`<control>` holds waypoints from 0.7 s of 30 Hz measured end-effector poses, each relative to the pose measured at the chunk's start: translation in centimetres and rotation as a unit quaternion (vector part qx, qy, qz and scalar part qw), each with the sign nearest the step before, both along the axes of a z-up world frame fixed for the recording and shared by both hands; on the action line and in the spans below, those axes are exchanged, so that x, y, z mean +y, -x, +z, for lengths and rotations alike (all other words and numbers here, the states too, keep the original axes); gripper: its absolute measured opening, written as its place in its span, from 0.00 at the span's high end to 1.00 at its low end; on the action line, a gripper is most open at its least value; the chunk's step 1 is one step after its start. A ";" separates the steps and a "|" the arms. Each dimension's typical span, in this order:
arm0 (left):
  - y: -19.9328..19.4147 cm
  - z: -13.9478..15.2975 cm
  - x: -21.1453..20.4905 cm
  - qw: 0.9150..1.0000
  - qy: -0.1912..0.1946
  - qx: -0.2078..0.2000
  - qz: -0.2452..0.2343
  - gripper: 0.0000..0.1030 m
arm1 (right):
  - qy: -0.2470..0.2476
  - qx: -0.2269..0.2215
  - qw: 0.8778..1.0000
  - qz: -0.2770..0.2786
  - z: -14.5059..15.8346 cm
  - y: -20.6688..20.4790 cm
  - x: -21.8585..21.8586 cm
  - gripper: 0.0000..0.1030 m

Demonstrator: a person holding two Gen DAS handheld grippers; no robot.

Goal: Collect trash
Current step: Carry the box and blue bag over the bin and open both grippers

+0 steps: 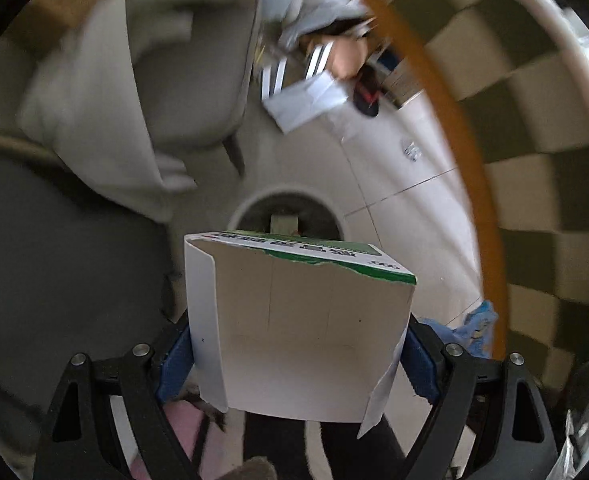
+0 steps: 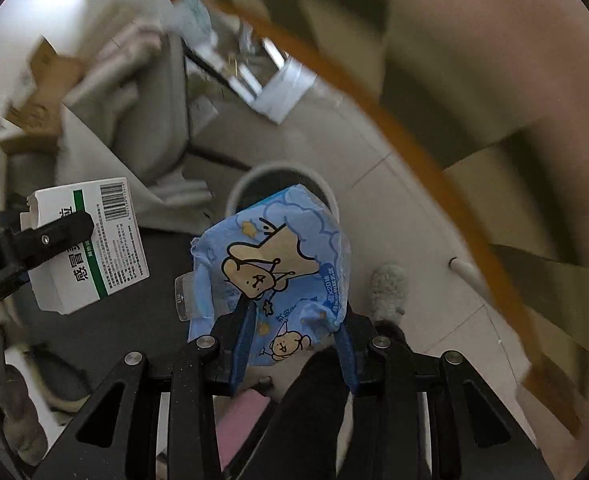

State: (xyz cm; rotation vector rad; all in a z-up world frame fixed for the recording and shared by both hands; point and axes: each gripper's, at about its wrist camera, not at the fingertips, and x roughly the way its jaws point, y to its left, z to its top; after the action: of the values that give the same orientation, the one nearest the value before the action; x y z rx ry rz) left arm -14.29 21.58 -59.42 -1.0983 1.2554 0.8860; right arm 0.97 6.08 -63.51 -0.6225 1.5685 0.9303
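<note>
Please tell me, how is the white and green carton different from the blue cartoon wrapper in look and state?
The white and green cardboard box is stiff, with flat sides and a barcode; the blue plastic cartoon-bear wrapper is soft and crumpled. The box has a torn-open end; the wrapper looks flat and empty. The box sits in the left tool, the wrapper in the right tool. Both are gripped above the floor, near the round grey bin.

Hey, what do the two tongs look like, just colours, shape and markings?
Both tongs, left and right, have black open-frame linkage arms with triangular cutouts, silver round pivot bolts and blue finger pads. In the right view, the left one carries partial white lettering.
</note>
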 end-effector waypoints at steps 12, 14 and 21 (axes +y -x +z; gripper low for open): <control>3.9 -19.0 3.0 0.996 0.058 0.004 0.068 0.03 | 0.038 0.002 0.998 0.048 -23.4 1.6 6.2 0.39; 4.6 -19.6 3.1 0.996 0.050 0.015 0.066 0.03 | 0.044 0.008 0.997 0.055 -25.2 2.0 6.7 0.12; 6.8 -17.1 1.7 0.995 -0.003 0.083 0.058 0.03 | 0.049 -0.018 0.996 0.078 -25.1 2.3 5.7 0.06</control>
State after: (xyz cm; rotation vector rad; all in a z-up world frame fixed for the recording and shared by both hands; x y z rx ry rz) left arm -21.04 23.25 -76.52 -1.1193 1.3336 1.0860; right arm -1.32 11.78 -88.57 -0.8360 1.5583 0.9556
